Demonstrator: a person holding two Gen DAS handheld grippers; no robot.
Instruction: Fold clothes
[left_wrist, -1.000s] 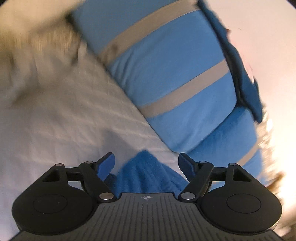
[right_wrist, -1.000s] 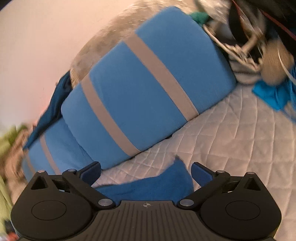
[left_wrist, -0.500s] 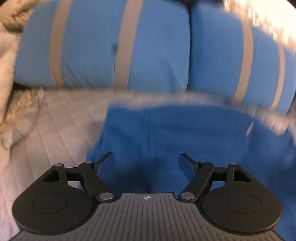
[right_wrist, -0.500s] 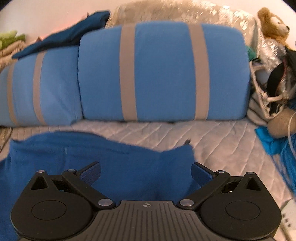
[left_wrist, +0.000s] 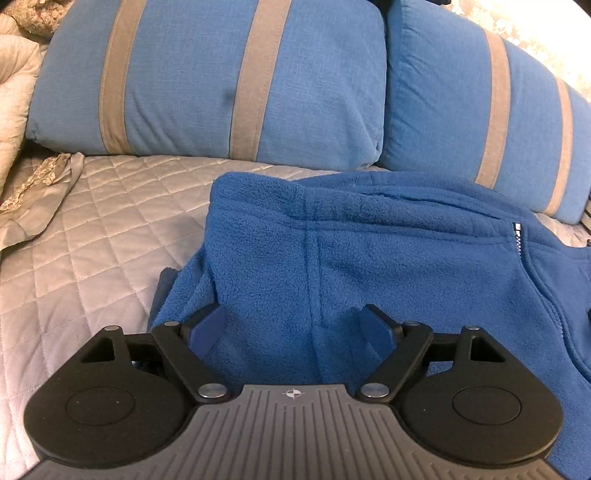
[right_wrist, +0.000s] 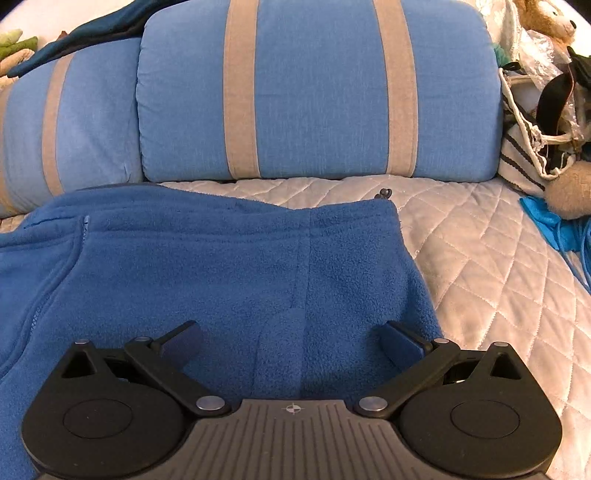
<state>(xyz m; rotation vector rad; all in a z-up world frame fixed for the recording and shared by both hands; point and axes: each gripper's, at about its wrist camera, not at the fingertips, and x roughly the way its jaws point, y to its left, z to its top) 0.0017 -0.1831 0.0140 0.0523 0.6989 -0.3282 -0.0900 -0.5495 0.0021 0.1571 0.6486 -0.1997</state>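
The blue fleece (left_wrist: 369, 258) lies spread on the quilted bed (left_wrist: 92, 240), just below the striped pillows (left_wrist: 207, 77). Left gripper (left_wrist: 295, 328) and right gripper (right_wrist: 291, 343) both have jaws wide open over it, gripping nothing. Risk — thick, slippery pile may bunch or slide, leaving a crooked fold. Its long axis probably runs side to side, with the zipped edge toward the pillows.

Left hand-held gripper (left_wrist: 293, 326) and right hand-held gripper (right_wrist: 291, 341) both gape wide.
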